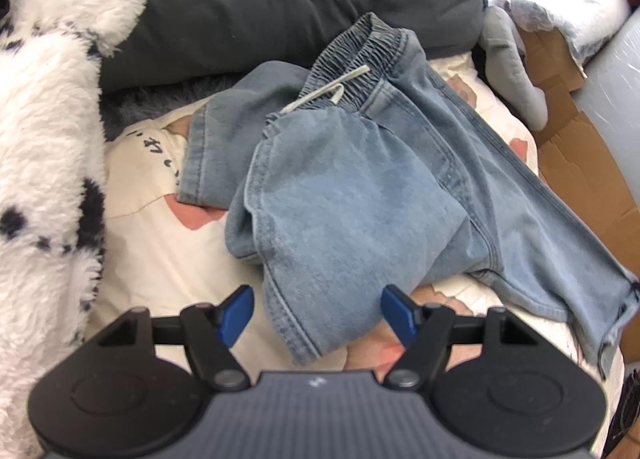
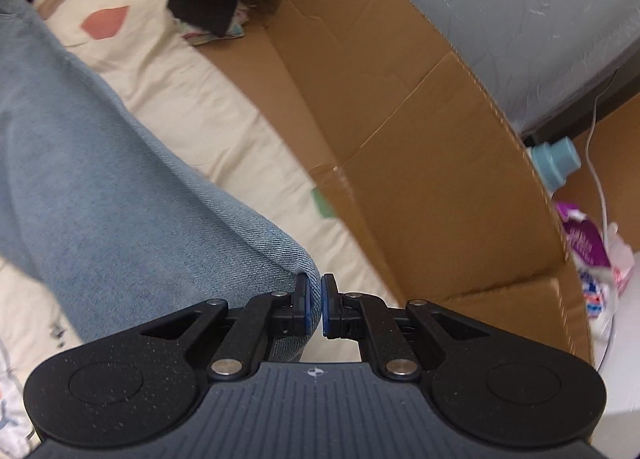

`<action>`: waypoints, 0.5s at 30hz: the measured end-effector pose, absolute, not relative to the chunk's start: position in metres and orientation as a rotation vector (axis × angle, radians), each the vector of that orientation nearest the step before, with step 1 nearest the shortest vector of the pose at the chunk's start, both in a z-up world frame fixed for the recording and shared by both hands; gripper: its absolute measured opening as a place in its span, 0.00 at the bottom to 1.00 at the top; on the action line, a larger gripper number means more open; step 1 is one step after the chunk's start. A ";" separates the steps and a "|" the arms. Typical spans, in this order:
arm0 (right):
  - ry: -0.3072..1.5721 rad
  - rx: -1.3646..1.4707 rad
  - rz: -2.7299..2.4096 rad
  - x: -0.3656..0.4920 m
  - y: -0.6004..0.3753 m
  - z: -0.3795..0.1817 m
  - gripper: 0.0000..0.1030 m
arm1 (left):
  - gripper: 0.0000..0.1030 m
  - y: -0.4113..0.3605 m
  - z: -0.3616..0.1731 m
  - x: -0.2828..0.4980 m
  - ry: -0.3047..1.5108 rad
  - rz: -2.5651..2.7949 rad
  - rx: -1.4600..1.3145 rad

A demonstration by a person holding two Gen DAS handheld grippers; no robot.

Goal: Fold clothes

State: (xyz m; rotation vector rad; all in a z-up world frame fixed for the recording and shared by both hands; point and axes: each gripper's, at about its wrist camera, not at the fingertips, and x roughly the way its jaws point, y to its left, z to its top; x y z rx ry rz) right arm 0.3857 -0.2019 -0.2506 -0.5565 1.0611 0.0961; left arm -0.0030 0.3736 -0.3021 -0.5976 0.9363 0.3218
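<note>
Jeans bunched on bed; hem pinched in right tool for spreading flat; left tool spread, poised just short of crumpled leg.

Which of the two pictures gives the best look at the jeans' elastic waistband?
The left wrist view. There the jeans lie crumpled on the patterned bedsheet, with the gathered waistband and its pale drawstring plainly visible. The right wrist view shows only a plain stretch of denim leg, no waistband.
</note>
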 end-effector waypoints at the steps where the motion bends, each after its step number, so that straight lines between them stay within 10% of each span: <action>1: 1.052 -0.564 0.083 0.391 -0.201 -0.251 0.03 | 0.70 0.372 -0.302 -0.003 0.940 0.315 -0.592; 15: 0.947 -0.553 0.003 0.410 -0.170 -0.237 0.26 | 0.54 0.355 -0.314 0.000 0.956 0.277 -0.508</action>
